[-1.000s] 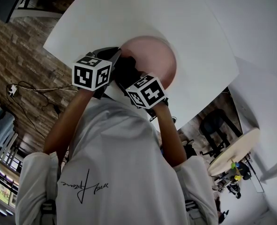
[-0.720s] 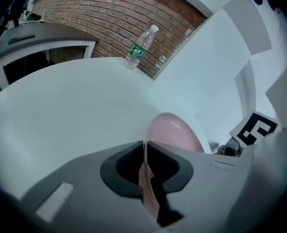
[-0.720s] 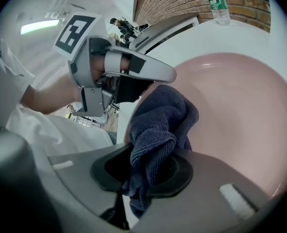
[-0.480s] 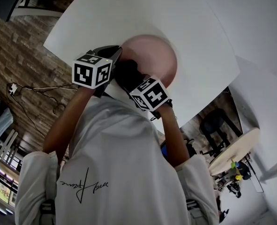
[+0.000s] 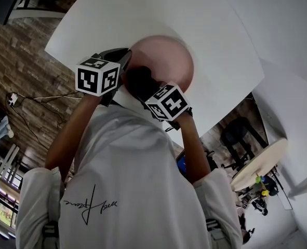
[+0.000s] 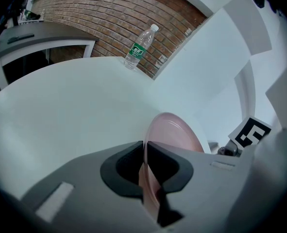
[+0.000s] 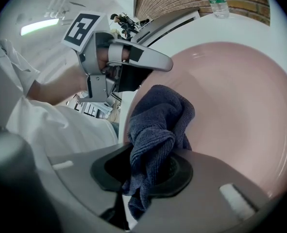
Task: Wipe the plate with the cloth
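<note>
We are pinching the plate (image 7: 240,115) rim in the left gripper (image 6: 145,176), nudging it slightly farther over the table (image 5: 143,14); right gripper (image 7: 148,178), clamped on the cloth (image 7: 158,120), is rubbing its face: wiping underway.

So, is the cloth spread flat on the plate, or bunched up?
Bunched up. The cloth sits crumpled in folds between the right gripper's shut jaws, its wad against the pink plate.

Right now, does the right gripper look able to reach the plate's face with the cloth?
Probably yes: the right gripper, shut on the cloth, faces the plate's open pink surface, and the left gripper only clamps the rim at one edge.
</note>
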Tool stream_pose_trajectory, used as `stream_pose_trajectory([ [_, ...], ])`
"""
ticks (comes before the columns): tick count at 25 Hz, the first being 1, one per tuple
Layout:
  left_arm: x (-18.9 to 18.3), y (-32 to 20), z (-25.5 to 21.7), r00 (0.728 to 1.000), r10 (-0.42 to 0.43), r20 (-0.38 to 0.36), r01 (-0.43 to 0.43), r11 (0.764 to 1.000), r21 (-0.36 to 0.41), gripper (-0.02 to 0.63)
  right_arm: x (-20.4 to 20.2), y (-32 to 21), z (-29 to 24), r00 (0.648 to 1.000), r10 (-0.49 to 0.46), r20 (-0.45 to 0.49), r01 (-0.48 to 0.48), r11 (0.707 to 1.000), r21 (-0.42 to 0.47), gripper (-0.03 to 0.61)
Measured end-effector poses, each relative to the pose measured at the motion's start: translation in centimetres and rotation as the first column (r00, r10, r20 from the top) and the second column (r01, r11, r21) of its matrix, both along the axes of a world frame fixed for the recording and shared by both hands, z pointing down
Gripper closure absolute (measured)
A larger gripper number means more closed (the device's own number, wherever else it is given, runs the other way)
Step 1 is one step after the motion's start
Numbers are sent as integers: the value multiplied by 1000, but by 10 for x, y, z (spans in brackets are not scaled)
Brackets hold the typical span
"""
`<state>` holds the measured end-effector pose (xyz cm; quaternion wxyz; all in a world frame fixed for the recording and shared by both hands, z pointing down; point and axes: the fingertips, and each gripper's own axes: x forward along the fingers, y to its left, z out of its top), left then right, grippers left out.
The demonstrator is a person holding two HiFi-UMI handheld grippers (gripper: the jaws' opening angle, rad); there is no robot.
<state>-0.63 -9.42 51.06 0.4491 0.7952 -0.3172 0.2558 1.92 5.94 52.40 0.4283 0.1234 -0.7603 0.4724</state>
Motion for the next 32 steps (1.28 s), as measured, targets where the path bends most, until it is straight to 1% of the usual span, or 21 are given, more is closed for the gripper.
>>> stream_pose_trajectory([
  [8, 2, 1, 0, 1000, 7, -2, -7, 1000, -4, 577, 8, 4, 0, 1000, -3, 2, 3, 1000, -15, 486],
  [23, 2, 1, 0, 1000, 11, 1, -11, 1000, -2, 578, 20, 6, -2, 999, -25, -23, 25, 1000, -10, 486],
  [32, 1, 2, -1, 1000, 10, -3, -10, 1000, 0, 577, 29, 7, -1, 996, -72, -56, 72, 997, -3, 486],
])
